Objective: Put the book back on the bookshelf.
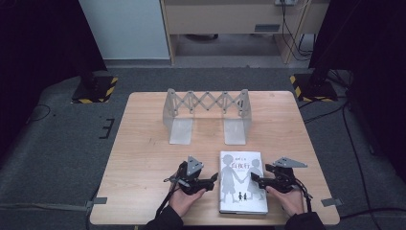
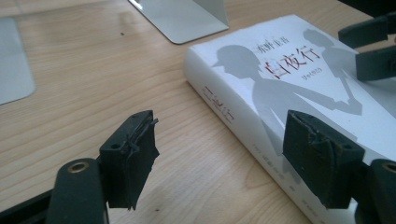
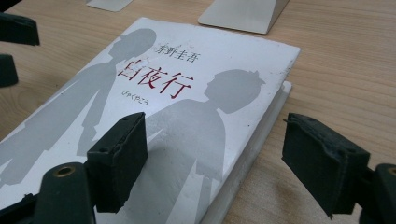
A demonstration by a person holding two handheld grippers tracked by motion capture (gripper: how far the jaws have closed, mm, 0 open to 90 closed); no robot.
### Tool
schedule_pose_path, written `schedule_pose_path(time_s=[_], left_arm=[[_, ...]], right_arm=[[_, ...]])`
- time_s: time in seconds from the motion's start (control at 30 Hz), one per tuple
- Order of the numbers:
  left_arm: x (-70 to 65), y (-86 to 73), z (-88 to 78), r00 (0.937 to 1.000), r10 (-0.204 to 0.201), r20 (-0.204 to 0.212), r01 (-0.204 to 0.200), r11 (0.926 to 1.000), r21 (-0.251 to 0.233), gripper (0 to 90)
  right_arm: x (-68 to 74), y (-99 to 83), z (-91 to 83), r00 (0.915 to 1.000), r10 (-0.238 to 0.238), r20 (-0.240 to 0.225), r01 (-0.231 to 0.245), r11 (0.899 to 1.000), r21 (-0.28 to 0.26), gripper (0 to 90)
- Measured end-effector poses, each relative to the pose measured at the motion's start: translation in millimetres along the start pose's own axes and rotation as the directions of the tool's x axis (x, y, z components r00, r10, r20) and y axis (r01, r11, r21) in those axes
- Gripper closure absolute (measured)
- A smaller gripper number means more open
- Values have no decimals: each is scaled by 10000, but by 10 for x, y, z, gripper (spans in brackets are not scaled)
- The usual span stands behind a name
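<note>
A white book (image 1: 242,182) with grey figures and red characters on its cover lies flat near the table's front edge. My left gripper (image 1: 210,182) sits at the book's left side, held in a hand. In the left gripper view the book (image 2: 289,79) has its spine edge between the open jaws of that gripper (image 2: 222,140), one jaw over the bare wood and one over the cover, neither pressing. My right gripper (image 1: 256,181) reaches in from the book's right side. In the right gripper view its open jaws (image 3: 215,140) straddle the page edge of the book (image 3: 187,93) without gripping.
A grey metal expanding book rack (image 1: 206,103) stands at the back middle of the wooden table (image 1: 143,143), its two flat feet pointing toward the book. Bare wood lies between rack and book. Dark floor with cables surrounds the table.
</note>
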State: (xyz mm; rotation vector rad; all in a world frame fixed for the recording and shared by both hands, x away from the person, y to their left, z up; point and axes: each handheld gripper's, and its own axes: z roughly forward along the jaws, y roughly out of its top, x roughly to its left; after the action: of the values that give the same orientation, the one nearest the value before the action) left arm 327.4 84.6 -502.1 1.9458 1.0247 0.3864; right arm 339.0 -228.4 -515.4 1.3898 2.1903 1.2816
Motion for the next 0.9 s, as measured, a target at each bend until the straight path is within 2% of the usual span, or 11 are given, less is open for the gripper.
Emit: schedule_pose_path(time_s=[0.13, 0.4, 0.6, 0.7, 0.8, 0.9], left_arm=[[-103, -12, 97, 9995, 122, 298, -130, 9996, 255, 290], [-253, -26, 219, 9974, 78, 717, -90, 9998, 163, 302], [-274, -38, 252, 9959, 27, 904, -29, 10000, 23, 297], [-266, -51, 269, 9931, -161, 1163, 161, 9999, 6, 297], [-272, -57, 285, 9907, -228, 1340, 233, 9997, -25, 298], [-296, -62, 291, 9882, -72, 1530, 98, 9998, -163, 298]], right_arm=[[-4, 0, 8, 9999, 18, -128, -19, 10000, -67, 264], [-2, 2, 47, 9993, 158, -331, -160, 9999, -42, 261], [-8, 9, 76, 9986, 262, -456, -261, 9997, 25, 242], [-9, 12, 116, 9952, 596, -778, -586, 9982, 154, 220], [-10, 23, 130, 9961, 456, -749, -443, 9988, 197, 217], [15, 51, 105, 9974, 289, -663, -279, 9995, 171, 223]])
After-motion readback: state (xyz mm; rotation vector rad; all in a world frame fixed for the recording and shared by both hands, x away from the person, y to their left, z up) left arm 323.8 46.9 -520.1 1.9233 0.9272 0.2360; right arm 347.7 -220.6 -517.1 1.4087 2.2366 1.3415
